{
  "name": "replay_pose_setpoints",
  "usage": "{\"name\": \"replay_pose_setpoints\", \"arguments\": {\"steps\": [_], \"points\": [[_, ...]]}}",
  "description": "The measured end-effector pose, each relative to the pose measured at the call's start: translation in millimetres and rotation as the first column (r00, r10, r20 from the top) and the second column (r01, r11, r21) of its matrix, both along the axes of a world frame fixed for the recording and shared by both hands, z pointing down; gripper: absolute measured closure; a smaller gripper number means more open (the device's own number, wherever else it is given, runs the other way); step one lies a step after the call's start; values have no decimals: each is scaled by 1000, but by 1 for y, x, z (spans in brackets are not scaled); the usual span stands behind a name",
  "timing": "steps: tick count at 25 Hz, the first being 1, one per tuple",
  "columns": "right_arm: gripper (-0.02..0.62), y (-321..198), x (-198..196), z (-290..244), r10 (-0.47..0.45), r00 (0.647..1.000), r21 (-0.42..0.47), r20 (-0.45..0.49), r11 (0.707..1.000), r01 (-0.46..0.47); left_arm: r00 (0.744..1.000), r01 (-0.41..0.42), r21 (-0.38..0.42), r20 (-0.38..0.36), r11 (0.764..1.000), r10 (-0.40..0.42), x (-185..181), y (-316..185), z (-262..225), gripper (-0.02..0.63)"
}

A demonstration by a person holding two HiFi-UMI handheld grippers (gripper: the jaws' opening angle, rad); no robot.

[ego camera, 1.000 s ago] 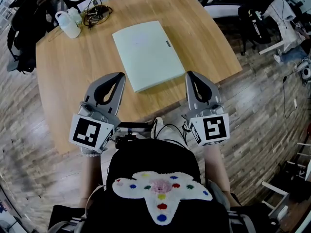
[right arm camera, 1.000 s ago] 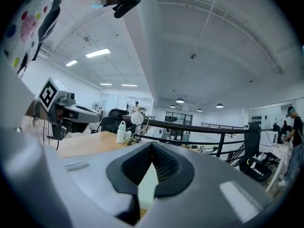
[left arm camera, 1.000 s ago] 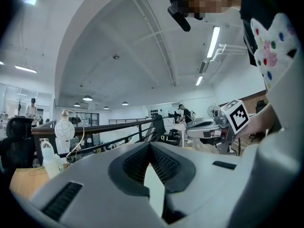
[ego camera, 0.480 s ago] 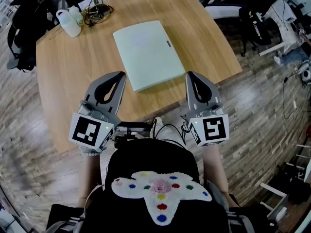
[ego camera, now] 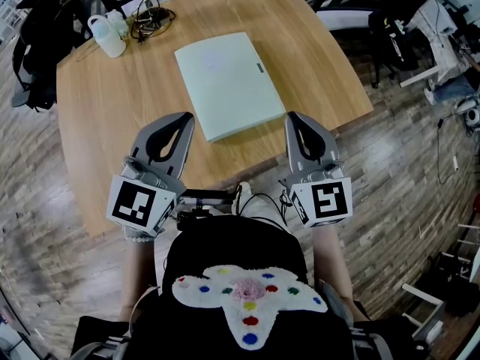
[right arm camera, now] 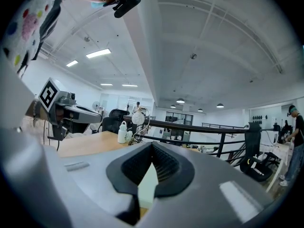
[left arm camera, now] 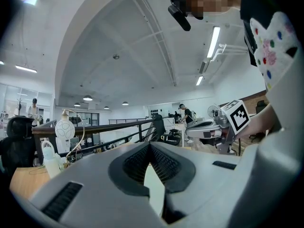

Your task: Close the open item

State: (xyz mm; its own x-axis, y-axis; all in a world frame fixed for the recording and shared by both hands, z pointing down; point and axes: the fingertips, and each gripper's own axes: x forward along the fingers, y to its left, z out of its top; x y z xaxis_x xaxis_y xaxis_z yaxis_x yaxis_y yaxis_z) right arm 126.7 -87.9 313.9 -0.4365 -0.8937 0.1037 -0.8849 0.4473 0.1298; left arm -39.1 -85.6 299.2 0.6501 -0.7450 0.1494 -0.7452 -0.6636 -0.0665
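Observation:
A pale green folder (ego camera: 226, 82) lies flat and closed on the wooden table (ego camera: 105, 126), with a small grey tab on its right edge. My left gripper (ego camera: 182, 117) hovers over the table's near edge, left of the folder's near corner, shut and empty. My right gripper (ego camera: 294, 115) is level with it on the folder's right, also shut and empty. In the left gripper view the jaws (left arm camera: 149, 144) meet, and a strip of the folder (left arm camera: 154, 184) shows below them. The right gripper view shows the same: jaws (right arm camera: 152, 145) together, folder (right arm camera: 148, 184) beneath.
A white bottle (ego camera: 105, 36) and a tangle of cables (ego camera: 150, 21) sit at the table's far left corner. Dark chairs and bags (ego camera: 30, 43) stand to the left of the table, more chairs (ego camera: 397, 28) to the right. A railing (right arm camera: 213, 132) runs behind the table.

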Motion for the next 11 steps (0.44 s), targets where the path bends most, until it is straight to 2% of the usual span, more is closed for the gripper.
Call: {"name": "replay_pose_setpoints", "arguments": {"steps": [11], "points": [[588,6,-9,3,-24,999,-7,-27,1000,24,1000,-5,2,6,1000,5,3,4,1,600]]}}
